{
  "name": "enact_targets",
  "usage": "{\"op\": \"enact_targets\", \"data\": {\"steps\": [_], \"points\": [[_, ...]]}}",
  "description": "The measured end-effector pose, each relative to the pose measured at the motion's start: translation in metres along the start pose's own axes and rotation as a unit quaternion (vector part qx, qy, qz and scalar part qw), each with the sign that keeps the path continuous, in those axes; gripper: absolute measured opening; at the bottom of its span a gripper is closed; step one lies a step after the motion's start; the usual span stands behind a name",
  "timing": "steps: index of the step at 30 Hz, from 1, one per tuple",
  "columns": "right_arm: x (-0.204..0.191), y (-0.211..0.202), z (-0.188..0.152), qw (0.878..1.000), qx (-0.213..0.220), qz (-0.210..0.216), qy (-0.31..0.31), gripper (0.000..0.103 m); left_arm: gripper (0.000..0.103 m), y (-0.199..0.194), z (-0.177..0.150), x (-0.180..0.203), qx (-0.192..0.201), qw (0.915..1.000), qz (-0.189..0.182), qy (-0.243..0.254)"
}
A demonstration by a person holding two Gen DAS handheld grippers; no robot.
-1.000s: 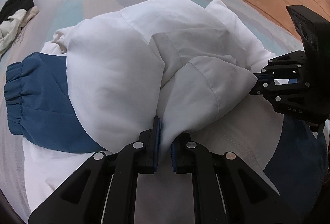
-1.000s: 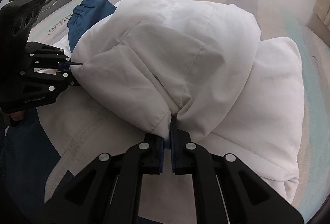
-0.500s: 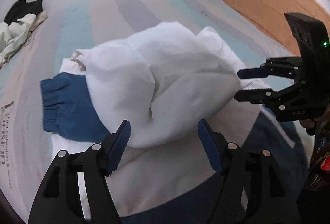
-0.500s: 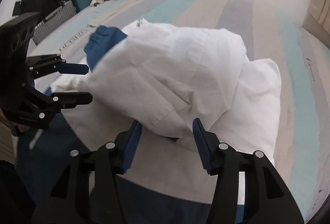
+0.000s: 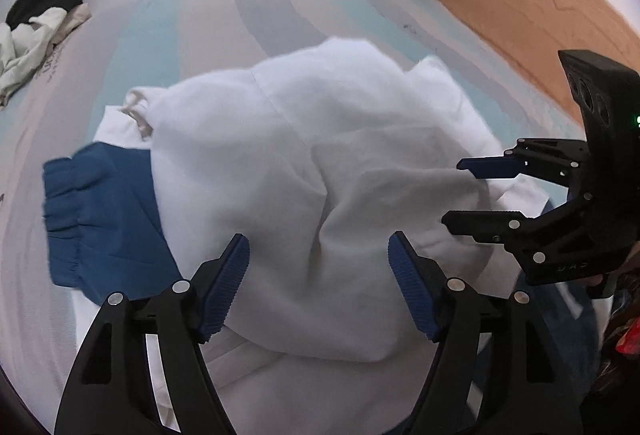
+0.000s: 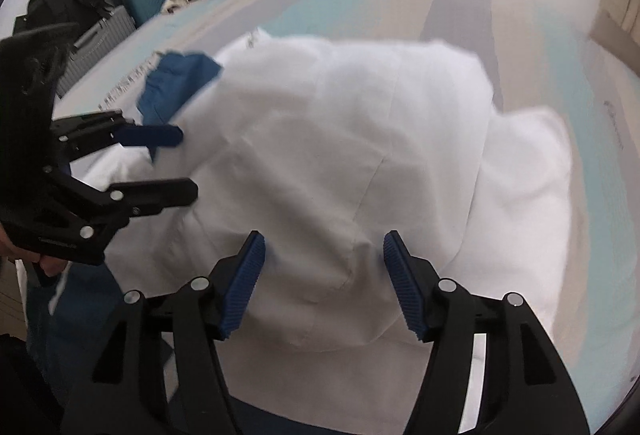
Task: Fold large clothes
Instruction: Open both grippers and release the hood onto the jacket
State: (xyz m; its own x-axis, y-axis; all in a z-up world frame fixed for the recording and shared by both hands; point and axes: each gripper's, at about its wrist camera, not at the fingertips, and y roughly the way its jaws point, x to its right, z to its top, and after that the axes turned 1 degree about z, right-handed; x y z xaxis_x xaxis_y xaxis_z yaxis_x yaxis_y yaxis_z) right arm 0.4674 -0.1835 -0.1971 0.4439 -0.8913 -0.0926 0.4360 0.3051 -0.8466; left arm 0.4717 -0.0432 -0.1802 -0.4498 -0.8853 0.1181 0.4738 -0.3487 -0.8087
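Left view, left to right: we see a pile of loose clothes [image 5: 36,31] far off at the bed's edge, then the blue elastic cuff [image 5: 92,211] of the garment lying flat on the striped bedsheet [image 5: 168,35], then the white jacket [image 5: 320,163] bunched in a heap mid-bed. Our left gripper [image 5: 318,271] has its jaws wide apart and opening, blue pads clear of the cloth on both sides; the white fabric sits below and between them but nothing is pinched. Further right the right gripper [image 5: 468,191] hangs over the jacket's right edge, jaws also apart and opening, holding nothing, with the wooden headboard [image 5: 532,7] behind it. Right view, left to right: we see suitcases [image 6: 132,3] and a dark bag beyond the bed, the left gripper [image 6: 184,163] spread open just beside the blue cuff [image 6: 176,83], then the white heap [image 6: 360,155] centre, with our right gripper [image 6: 324,275] straddling its near fold without contact. Frames are motion-blurred, so we cannot tell seam detail.
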Motion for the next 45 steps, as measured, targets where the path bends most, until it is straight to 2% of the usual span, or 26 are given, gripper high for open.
{"op": "enact_targets", "data": {"steps": [8, 13, 20, 25, 32, 39, 45], "points": [[0.003, 0.028, -0.015, 1.000, -0.021, -0.003, 0.001, 0.061, 0.071, 0.025, -0.018, -0.004, -0.027, 0.9996, 0.006, -0.007], [0.004, 0.037, -0.017, 1.000, -0.025, -0.008, 0.000, 0.063, 0.076, 0.035, -0.020, -0.004, -0.034, 0.9993, 0.008, -0.015], [0.001, 0.042, -0.013, 0.999, -0.025, -0.029, -0.003, 0.076, 0.083, 0.039, -0.024, 0.000, -0.040, 0.9991, 0.012, -0.008], [0.001, 0.040, -0.011, 0.999, -0.026, -0.035, 0.001, 0.077, 0.083, 0.036, -0.021, 0.000, -0.040, 0.9990, 0.009, -0.016], [0.000, 0.027, -0.005, 0.999, -0.007, -0.036, 0.014, 0.079, 0.083, 0.023, -0.013, 0.009, -0.021, 0.9992, 0.034, -0.002], [-0.003, 0.000, -0.004, 0.999, 0.028, -0.038, 0.022, 0.079, 0.083, 0.005, -0.010, 0.016, -0.012, 0.9983, 0.055, -0.015], [0.006, -0.023, -0.018, 0.999, 0.029, -0.026, 0.037, 0.079, 0.083, -0.032, -0.025, 0.022, -0.002, 0.9949, 0.088, -0.048]]}}
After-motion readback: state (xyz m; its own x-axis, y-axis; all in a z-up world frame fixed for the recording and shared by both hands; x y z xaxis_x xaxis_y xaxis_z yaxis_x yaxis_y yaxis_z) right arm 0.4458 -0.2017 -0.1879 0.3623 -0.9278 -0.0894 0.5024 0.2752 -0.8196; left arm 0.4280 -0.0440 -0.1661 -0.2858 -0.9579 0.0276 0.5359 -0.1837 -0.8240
